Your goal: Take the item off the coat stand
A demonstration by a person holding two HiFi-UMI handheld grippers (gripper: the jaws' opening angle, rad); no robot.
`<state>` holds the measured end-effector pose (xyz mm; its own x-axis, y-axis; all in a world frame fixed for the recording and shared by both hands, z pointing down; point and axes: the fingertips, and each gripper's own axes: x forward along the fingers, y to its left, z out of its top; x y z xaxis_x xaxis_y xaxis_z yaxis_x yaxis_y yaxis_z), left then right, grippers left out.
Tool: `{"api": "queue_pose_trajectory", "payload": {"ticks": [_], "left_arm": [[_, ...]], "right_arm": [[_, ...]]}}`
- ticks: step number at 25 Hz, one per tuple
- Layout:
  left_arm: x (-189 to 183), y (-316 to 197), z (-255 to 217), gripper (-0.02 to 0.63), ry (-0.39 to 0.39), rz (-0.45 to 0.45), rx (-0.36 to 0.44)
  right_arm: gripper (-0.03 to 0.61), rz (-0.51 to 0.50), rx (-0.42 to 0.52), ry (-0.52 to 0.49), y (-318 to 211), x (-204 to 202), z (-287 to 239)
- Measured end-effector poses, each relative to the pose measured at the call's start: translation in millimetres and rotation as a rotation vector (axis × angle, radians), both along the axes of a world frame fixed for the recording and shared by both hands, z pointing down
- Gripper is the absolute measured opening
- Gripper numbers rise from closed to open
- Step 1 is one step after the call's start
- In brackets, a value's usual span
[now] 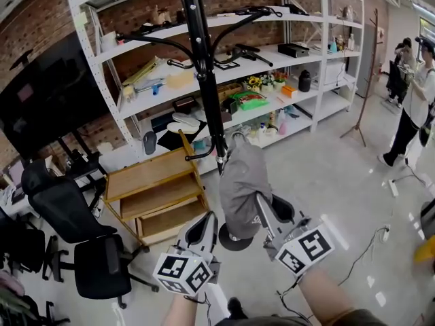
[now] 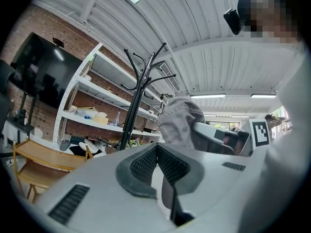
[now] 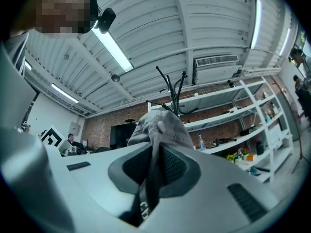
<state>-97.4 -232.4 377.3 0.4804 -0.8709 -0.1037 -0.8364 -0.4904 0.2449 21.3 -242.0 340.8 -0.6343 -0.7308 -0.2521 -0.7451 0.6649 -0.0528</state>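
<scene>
A grey cap [image 1: 242, 182] hangs beside the black coat stand [image 1: 204, 66], with its top close to a low hook on the pole. I cannot tell whether it still rests on that hook. My right gripper [image 1: 262, 201] is shut on the cap's lower edge, and in the right gripper view the cap [image 3: 160, 126] rises out of the right gripper [image 3: 153, 165], with the stand [image 3: 172, 89] behind it. My left gripper [image 1: 210, 217] is just left of the cap, shut and empty. In the left gripper view my left gripper [image 2: 160, 165] is shut, with the cap [image 2: 179, 120] and stand [image 2: 136, 98] ahead.
White shelving [image 1: 285, 60] full of small items stands behind the stand. A low wooden rack [image 1: 156, 192] and black office chairs [image 1: 75, 229] are at the left. The stand's round base [image 1: 234, 240] sits on the grey floor. People [image 1: 414, 94] stand at far right near a wooden stand [image 1: 370, 66].
</scene>
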Motion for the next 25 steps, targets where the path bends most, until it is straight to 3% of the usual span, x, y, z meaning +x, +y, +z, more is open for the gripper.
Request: {"api": "queue_pose_trajectory", "payload": {"ticks": [25], "left_arm": [[66, 117, 24, 0.008, 0.03, -0.122, -0.035]], "right_arm": [[0.032, -0.087, -0.097, 0.043, 103, 72, 57]]}}
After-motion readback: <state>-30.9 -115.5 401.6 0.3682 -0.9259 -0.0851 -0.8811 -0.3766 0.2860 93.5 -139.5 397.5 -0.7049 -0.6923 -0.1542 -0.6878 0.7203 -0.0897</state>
